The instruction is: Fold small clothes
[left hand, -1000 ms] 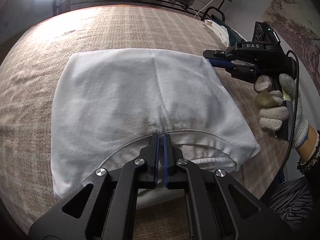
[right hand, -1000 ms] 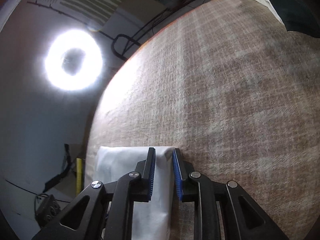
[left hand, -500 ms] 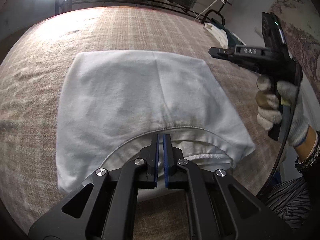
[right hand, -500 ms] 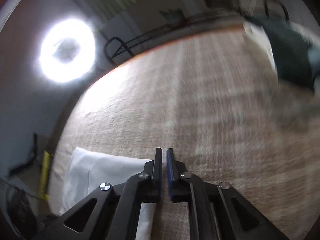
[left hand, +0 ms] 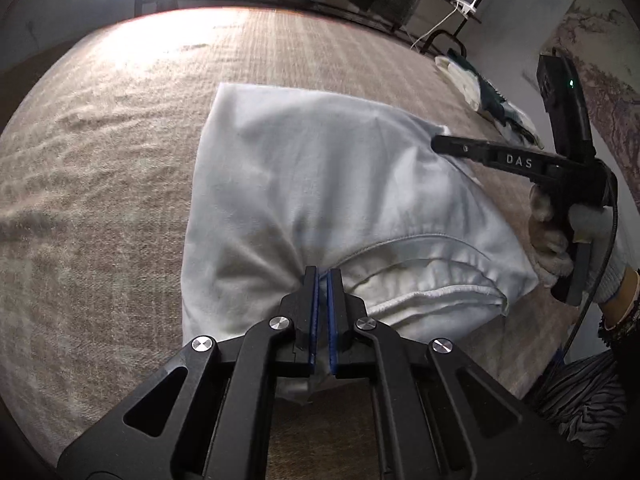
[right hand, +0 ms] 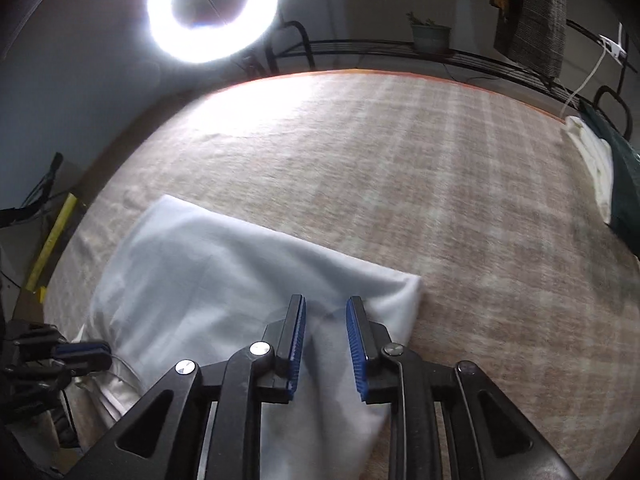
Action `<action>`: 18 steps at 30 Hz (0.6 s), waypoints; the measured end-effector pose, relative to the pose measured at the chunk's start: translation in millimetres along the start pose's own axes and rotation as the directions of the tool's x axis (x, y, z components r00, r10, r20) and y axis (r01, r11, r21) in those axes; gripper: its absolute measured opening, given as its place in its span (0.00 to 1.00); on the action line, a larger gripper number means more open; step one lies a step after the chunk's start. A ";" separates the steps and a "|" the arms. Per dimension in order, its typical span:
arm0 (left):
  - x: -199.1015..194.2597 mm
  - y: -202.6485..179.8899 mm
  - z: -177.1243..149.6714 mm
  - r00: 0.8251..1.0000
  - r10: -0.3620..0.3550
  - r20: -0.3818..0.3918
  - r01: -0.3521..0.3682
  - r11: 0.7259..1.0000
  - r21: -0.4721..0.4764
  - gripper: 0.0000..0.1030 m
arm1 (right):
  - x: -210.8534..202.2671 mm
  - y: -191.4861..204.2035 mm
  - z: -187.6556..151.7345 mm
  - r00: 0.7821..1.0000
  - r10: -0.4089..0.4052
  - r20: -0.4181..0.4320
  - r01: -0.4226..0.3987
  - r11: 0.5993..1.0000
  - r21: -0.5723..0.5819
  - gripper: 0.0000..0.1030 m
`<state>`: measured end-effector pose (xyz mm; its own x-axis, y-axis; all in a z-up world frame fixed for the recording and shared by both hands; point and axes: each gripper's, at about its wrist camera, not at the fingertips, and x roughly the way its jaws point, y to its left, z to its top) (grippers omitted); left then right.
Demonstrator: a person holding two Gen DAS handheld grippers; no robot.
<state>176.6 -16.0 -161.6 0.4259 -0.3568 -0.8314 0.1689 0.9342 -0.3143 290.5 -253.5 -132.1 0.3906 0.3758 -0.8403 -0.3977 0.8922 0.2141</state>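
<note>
A small white garment (left hand: 320,184) lies folded on the beige plaid tablecloth (left hand: 100,184). My left gripper (left hand: 322,276) is shut on its near edge by the neckline seam, and the cloth bunches at the tips. My right gripper (right hand: 325,312) is open, its blue pads over the garment's (right hand: 208,264) far right corner. It shows from the side in the left wrist view (left hand: 444,145), held by a gloved hand. The left gripper shows at the left edge of the right wrist view (right hand: 86,350).
A pile of white and dark green clothes (right hand: 604,168) lies at the table's far right edge, also in the left wrist view (left hand: 488,96). A bright ring light (right hand: 212,8) and a metal rack (right hand: 440,54) stand behind the table.
My right gripper swung back over the garment's corner and opened from shut. My left gripper pulled the near edge, so the cloth bunched and narrowed.
</note>
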 end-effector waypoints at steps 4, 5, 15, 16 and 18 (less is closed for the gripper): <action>-18.1 2.5 -1.6 1.000 -0.001 0.020 0.001 1.000 0.001 0.02 | -22.0 -8.2 -11.2 1.000 -0.010 0.004 0.010 0.998 0.054 0.28; -23.9 4.4 -0.8 0.999 -0.003 0.033 0.003 1.000 -0.004 0.08 | -28.7 -10.6 -14.6 1.000 -0.003 0.010 0.002 0.997 0.078 0.30; -44.2 77.8 14.5 0.989 -0.091 0.115 0.127 0.924 -0.362 0.40 | -76.5 -47.1 -84.9 0.980 0.181 0.082 -0.198 0.886 0.420 0.50; -40.6 86.8 13.9 0.987 -0.111 0.114 0.148 0.901 -0.407 0.40 | -76.3 -53.0 -94.3 0.977 0.196 0.089 -0.215 0.862 0.458 0.50; -33.7 98.4 12.1 0.984 -0.140 0.111 0.176 0.867 -0.466 0.40 | -73.4 -62.0 -107.0 0.973 0.211 0.098 -0.231 0.827 0.512 0.50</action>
<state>189.6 87.9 -159.0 0.4941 -0.4827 -0.7232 -0.1926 0.7503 -0.6324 197.7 -363.1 -137.1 0.3777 0.5783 -0.7231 0.0063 0.7793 0.6266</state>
